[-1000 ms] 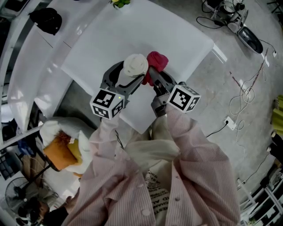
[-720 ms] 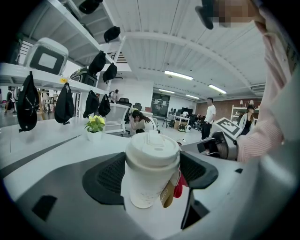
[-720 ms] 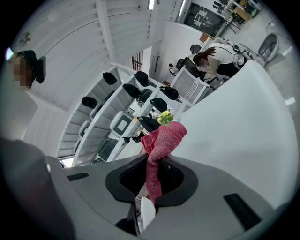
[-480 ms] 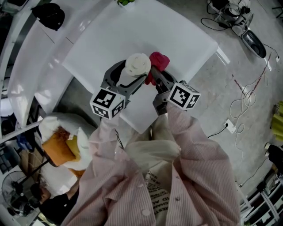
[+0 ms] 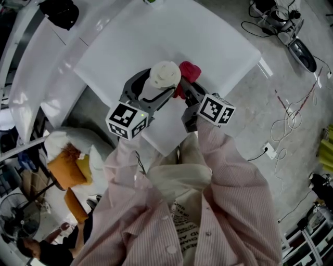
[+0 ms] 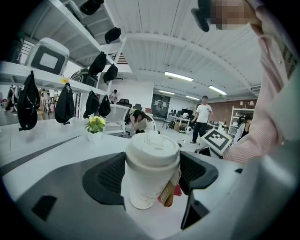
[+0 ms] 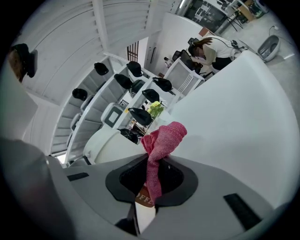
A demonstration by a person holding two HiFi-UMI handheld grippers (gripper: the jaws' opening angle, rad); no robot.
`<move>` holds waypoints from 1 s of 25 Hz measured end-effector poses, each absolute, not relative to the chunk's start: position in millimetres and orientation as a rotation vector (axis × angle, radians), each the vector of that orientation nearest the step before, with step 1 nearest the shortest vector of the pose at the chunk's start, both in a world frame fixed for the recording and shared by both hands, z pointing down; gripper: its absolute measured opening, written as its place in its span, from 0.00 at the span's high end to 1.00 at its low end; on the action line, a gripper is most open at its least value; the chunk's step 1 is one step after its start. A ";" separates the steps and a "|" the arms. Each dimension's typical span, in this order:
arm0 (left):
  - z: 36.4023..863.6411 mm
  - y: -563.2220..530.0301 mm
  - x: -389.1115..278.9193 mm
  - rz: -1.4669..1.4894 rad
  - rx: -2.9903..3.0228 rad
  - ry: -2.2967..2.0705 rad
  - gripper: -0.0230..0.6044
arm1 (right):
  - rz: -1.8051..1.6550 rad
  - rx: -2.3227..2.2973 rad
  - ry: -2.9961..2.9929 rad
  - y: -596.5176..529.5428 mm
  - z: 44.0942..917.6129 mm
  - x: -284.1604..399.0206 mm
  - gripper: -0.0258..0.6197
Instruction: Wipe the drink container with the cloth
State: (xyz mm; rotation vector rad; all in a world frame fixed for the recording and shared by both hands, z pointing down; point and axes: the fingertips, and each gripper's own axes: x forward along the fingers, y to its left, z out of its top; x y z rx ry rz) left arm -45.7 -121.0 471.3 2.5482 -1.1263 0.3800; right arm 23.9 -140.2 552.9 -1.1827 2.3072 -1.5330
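Note:
A white paper cup [image 5: 162,78] with a white lid and a brown sleeve stands between the jaws of my left gripper [image 5: 156,89], which is shut on it above the white table [image 5: 208,36]. In the left gripper view the cup [image 6: 151,169] is upright, with both dark pads against its sides. My right gripper [image 5: 183,89] is shut on a pink-red cloth [image 5: 188,72], which bunches out beyond the jaws right beside the cup. The right gripper view shows the cloth [image 7: 160,145] pinched between the jaws [image 7: 151,185], with a bit of the cup's sleeve [image 7: 144,199] below it.
A small potted plant [image 6: 95,127] stands at the table's far edge. Shelves with dark helmets [image 5: 61,11] run along the left. Cables and gear [image 5: 291,36] lie on the floor to the right. A person's pink-striped sleeves [image 5: 208,171] fill the lower middle.
Both grippers, with the cup and the cloth, have hardly shifted against the table; the head view has drifted slightly. The cloth stays beside the cup's right side.

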 end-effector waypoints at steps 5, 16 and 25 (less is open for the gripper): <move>470.7 -120.1 -46.0 0.373 2.549 -1.124 0.38 | -1.560 -1.188 2.310 -141.4 562.1 20.6 0.90; 471.6 -120.2 -46.2 0.367 2.548 -1.127 0.38 | -1.650 -1.229 2.293 -147.0 582.0 18.4 0.90; 471.4 -119.8 -46.7 0.372 2.543 -1.121 0.38 | -1.666 -1.228 2.335 -150.5 584.4 17.5 0.90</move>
